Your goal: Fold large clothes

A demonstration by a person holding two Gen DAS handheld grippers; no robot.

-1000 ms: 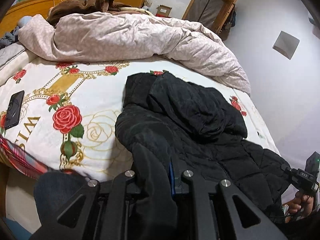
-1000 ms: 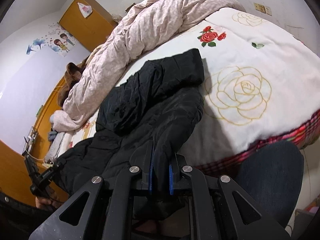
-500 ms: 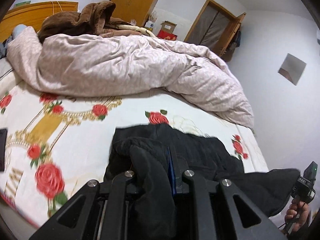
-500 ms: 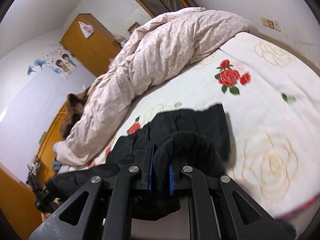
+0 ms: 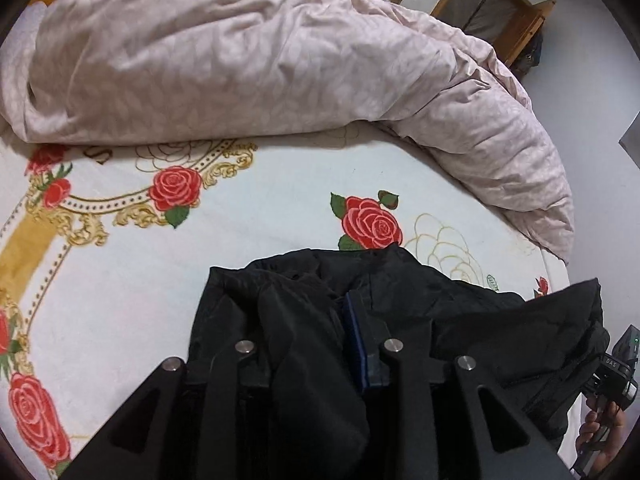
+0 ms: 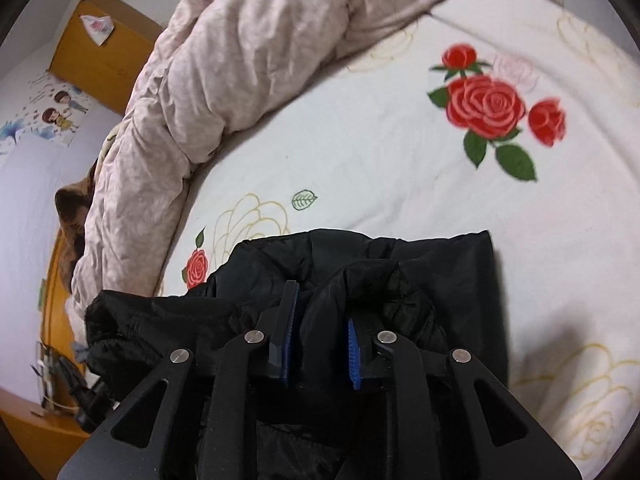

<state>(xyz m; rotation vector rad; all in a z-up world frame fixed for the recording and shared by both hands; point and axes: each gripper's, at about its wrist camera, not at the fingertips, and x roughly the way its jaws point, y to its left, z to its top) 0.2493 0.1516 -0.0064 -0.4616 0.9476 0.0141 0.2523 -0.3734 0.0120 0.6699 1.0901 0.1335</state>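
Left wrist view shows one black padded jacket [image 5: 420, 312] bunched on the rose-printed bedspread [image 5: 248, 232], below one rumpled pale pink duvet [image 5: 260, 52] heaped across the far side of the bed. The left gripper [image 5: 312, 320] tilts down over the garment; its jaws have just been opening, and a fold of black cloth lies between them, though only one blue pad is visible and whether it still presses cannot be told. At the lower right edge of this view, a bare hand [image 5: 600, 432] grips the handle of the other tool, something the second camera never catches.

Right wrist view offers instead one orange wooden cabinet [image 6: 104, 52], a cartoon wall sticker [image 6: 60, 112] and a brown blanket [image 6: 74, 216] behind the duvet. Here the right gripper [image 6: 322, 340] also angles down at the jacket, both blue pads [image 6: 289, 340] visible; its jaws have just been parting, with a ridge of jacket fabric sitting between them, the cloth seemingly loosened rather than pinched.
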